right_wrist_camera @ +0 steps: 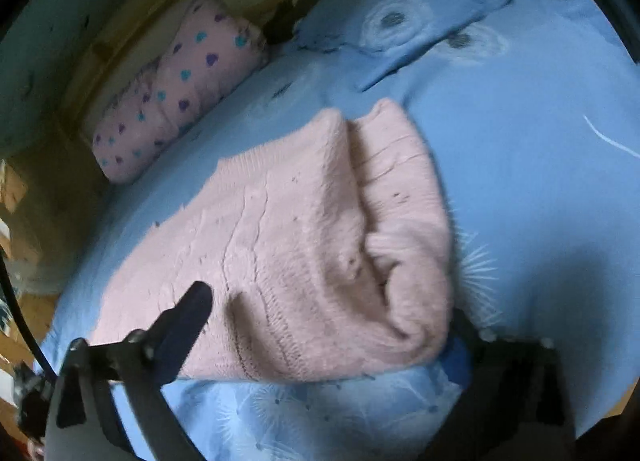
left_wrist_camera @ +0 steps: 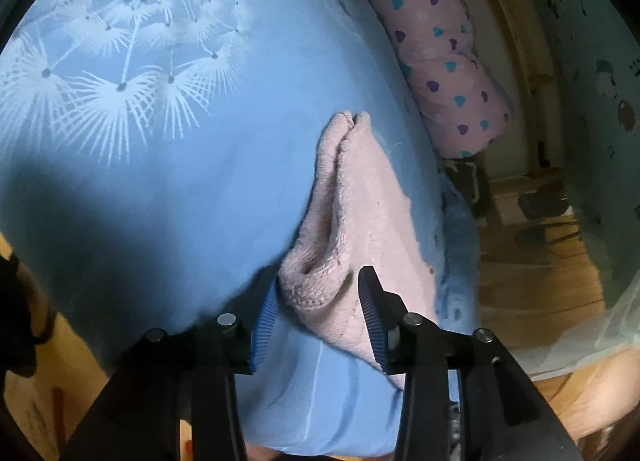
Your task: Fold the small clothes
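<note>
Left wrist view: left gripper (left_wrist_camera: 320,313) low over the bed sheet (left_wrist_camera: 208,181), blue with white dandelion print. Jaws parted a little, straddling the near bunched corner of the pink knit garment (left_wrist_camera: 352,221); left pad against the knit, right pad with a sliver of gap, so not read as a firm clamp. Garment lying on the sheet, doubled lengthwise, a long crease running from the gripper to two small points at the far end. Beyond that far end, a pink pillow (left_wrist_camera: 436,57) with purple and teal hearts, at the sheet's edge. Past the pillow, wooden floor and a pale wall.

Right wrist view: right gripper (right_wrist_camera: 320,325) spread as wide as it goes, one finger (right_wrist_camera: 188,313) on the garment's flat side, the other mostly hidden under the folded roll (right_wrist_camera: 400,245) by the near hem. Nothing pinched. Garment (right_wrist_camera: 280,245) spread across the sheet (right_wrist_camera: 520,141), one side folded over along a soft ridge; pillow (right_wrist_camera: 180,85) well beyond its far edge.

Handling, as a judgement: light, soft, stretchy, chunky knit, no stiffness, likely to sag and bunch when lifted, not slippery against ribbed pads, not fragile though loops could snag. Best taken at the ribbed hem corners or the folded edge, pinching both layers together.

No brand, label or legible writing anywhere.
</note>
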Available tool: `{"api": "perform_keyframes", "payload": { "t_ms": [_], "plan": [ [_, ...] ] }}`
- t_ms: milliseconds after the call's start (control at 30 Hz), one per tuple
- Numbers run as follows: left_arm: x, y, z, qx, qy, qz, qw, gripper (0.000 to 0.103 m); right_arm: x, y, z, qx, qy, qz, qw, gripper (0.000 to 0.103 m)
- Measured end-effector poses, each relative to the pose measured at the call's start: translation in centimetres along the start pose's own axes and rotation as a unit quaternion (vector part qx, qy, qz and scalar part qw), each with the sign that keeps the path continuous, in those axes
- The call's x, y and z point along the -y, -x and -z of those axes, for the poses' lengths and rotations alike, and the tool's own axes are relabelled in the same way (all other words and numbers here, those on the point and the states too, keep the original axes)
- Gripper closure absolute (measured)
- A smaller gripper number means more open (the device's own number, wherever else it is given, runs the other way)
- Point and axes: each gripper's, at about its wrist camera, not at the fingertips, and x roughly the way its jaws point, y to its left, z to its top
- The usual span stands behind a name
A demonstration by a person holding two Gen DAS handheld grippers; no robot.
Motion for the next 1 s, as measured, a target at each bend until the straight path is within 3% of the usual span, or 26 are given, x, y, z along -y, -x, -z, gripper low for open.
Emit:
{"api": "perform_keyframes", "payload": {
  "t_ms": [133,200,267,333,400,500,567,633,700,800,967,1000],
  "plan": [
    [-0.4,-0.4,-0.5,-0.011,0.007,0.017,0.9998,0.083,-0.3,0.1,-0.3,-0.006,-0.008,0.008,1.000,0.003],
    [-0.4,-0.8,-0.9,-0.017,0.005,0.026,0.9995,0.083,0.1,0.5,-0.5,0.009,-0.033,0.008,0.999,0.011],
    [-0.7,-1.3,-1.3,-0.027,0.013,0.039,0.9988,0.083,0.6,1.0,-0.7,0.025,-0.071,0.020,0.997,0.026],
    [-0.8,-1.6,-1.5,-0.035,0.020,0.039,0.9984,0.091,1.0,1.5,-1.2,0.034,-0.113,0.006,0.993,0.026],
    [-0.7,-1.9,-1.4,-0.051,0.014,0.017,0.9984,0.097,-0.1,2.4,-2.5,0.050,-0.112,0.006,0.992,0.026],
    [-0.4,-1.7,-1.2,-0.057,0.011,0.007,0.9983,0.099,-4.1,3.6,-4.0,0.084,-0.035,0.057,0.994,0.018],
    [-0.4,-1.6,-1.1,-0.056,0.011,0.005,0.9983,0.100,-7.6,3.9,-4.1,0.092,0.028,0.073,0.993,0.010],
    [-0.4,-1.6,-1.0,-0.056,0.019,0.005,0.9983,0.100,-12.8,3.3,-3.4,0.083,0.120,0.074,0.987,0.008],
    [-0.6,-1.6,-0.8,-0.051,0.029,0.008,0.9983,0.100,-18.6,2.2,-1.6,0.061,0.233,0.084,0.967,0.006],
    [-0.7,-1.4,-0.5,-0.038,0.031,0.009,0.9988,0.100,-25.4,0.9,1.3,0.055,0.331,0.081,0.939,0.000],
    [1.1,-1.5,0.9,-0.011,-0.045,-0.042,0.9980,0.100,-36.3,-8.1,3.4,-0.125,0.381,0.000,0.916,0.000],
    [1.3,-1.5,1.0,-0.009,-0.055,-0.049,0.9972,0.100,-37.8,-10.3,3.8,-0.156,0.385,0.007,0.910,0.000]
  ]
}}
